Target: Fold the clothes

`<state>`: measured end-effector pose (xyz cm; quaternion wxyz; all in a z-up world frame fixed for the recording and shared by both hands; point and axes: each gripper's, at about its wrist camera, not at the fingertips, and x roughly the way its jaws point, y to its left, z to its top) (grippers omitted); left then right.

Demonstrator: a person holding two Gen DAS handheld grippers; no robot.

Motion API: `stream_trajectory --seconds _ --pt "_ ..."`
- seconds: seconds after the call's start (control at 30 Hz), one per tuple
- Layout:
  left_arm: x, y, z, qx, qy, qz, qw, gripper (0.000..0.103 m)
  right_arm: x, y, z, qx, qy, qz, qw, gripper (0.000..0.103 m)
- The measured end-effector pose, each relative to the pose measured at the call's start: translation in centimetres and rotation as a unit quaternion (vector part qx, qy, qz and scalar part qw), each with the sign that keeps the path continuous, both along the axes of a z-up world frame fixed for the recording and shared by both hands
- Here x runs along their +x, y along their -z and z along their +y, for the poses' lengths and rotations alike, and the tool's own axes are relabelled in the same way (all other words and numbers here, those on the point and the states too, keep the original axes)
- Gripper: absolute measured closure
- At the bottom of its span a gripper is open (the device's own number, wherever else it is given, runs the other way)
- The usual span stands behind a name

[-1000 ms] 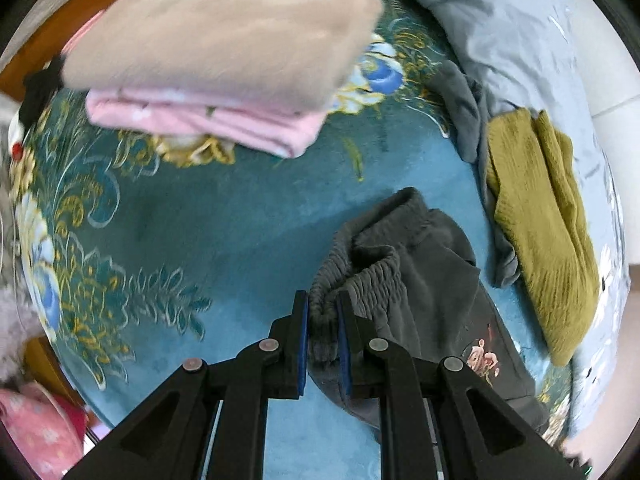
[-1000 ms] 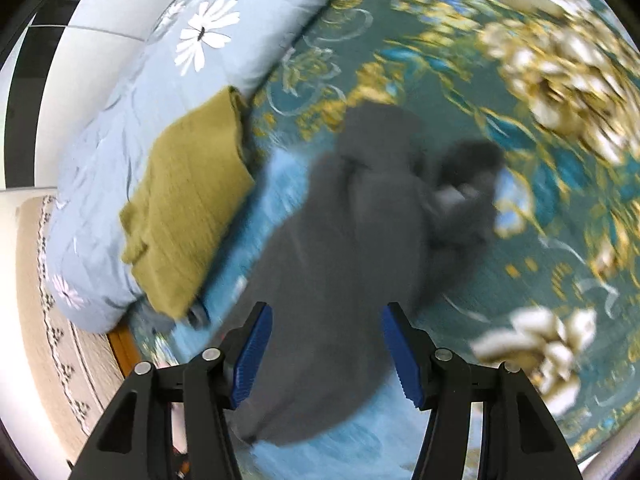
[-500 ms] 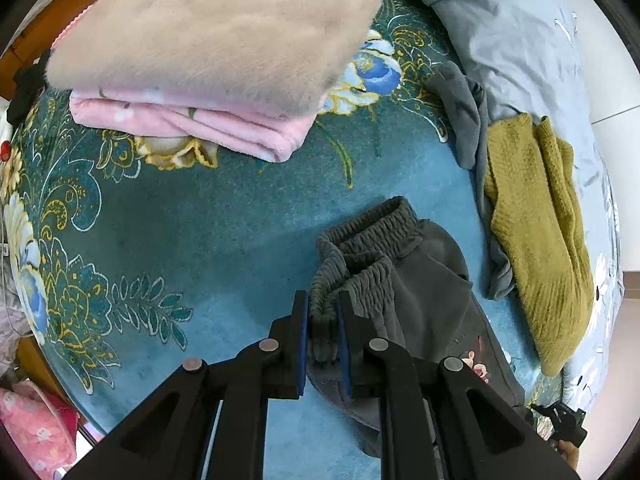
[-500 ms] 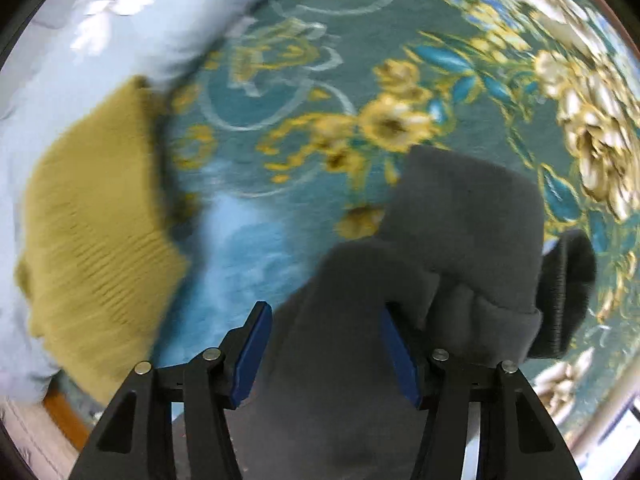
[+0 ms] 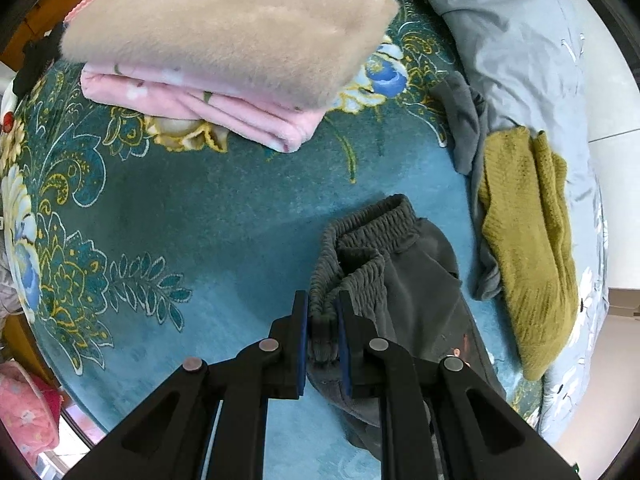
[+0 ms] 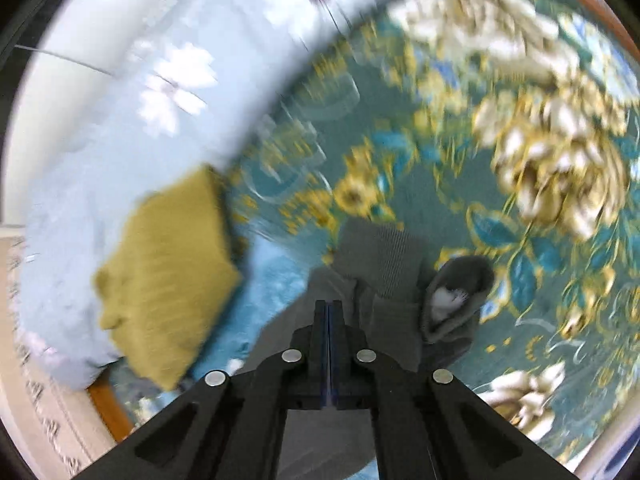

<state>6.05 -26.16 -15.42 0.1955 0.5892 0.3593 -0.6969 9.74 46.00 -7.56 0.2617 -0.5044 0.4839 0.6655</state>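
Dark grey sweatpants (image 5: 404,276) lie on a teal floral blanket (image 5: 180,208). My left gripper (image 5: 323,312) is shut on their gathered elastic waistband. In the right wrist view the pants' legs (image 6: 384,272) and ribbed cuffs lie just ahead of my right gripper (image 6: 328,312), whose jaws are pressed together above the grey fabric; I cannot tell if any cloth is pinched between them. That view is motion-blurred.
A folded beige fleece (image 5: 224,28) lies on a folded pink blanket (image 5: 224,116) at the back. An olive knit sweater (image 5: 528,232) lies on a grey garment (image 5: 466,124) to the right, also seen in the right wrist view (image 6: 168,264). A pale blue floral duvet (image 5: 532,52) borders the bed.
My right gripper has gone from wide open to shut and moved over the pants' legs. My left gripper has kept hold of the waistband and lifted slightly.
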Motion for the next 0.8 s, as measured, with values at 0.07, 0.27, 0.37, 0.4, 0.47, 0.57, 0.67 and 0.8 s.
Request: stream_trajectory --seconds 0.07,0.27,0.37,0.4,0.47,0.57,0.67,0.8 --pt "0.2 -0.1 0.1 0.003 0.000 0.004 1.0000 0.090 0.2 -1.7 0.2 -0.001 -0.014 0.022 1.000 0.103" --pt "1.0 -0.1 0.0 0.020 -0.017 0.006 0.9996 0.090 -0.3 -1.9 -1.0 -0.028 -0.023 0.042 0.998 0.099" --pt "0.9 -0.3 -0.1 0.023 -0.014 0.006 0.9996 0.090 -1.4 0.5 -1.9 -0.047 -0.006 0.030 0.998 0.099" --pt "0.9 -0.3 -0.1 0.024 -0.015 0.007 0.9996 0.090 -1.8 1.6 -2.2 -0.051 -0.002 0.021 0.998 0.096" --pt "0.7 -0.1 -0.3 0.030 -0.020 0.008 0.9993 0.090 -2.6 3.7 -2.6 -0.060 0.006 0.004 0.998 0.071" --pt "0.6 0.2 -0.5 0.034 -0.023 0.006 0.9991 0.090 -3.9 6.4 -2.8 -0.066 0.032 -0.027 0.997 0.040" --pt "0.4 0.6 -0.8 0.035 -0.026 0.001 0.9991 0.089 -5.3 8.9 -2.6 -0.069 0.069 -0.060 0.993 0.039" --pt "0.3 1.2 -1.1 0.033 -0.025 -0.009 0.9991 0.089 -6.8 11.0 -1.6 -0.054 0.117 -0.119 0.984 0.035"
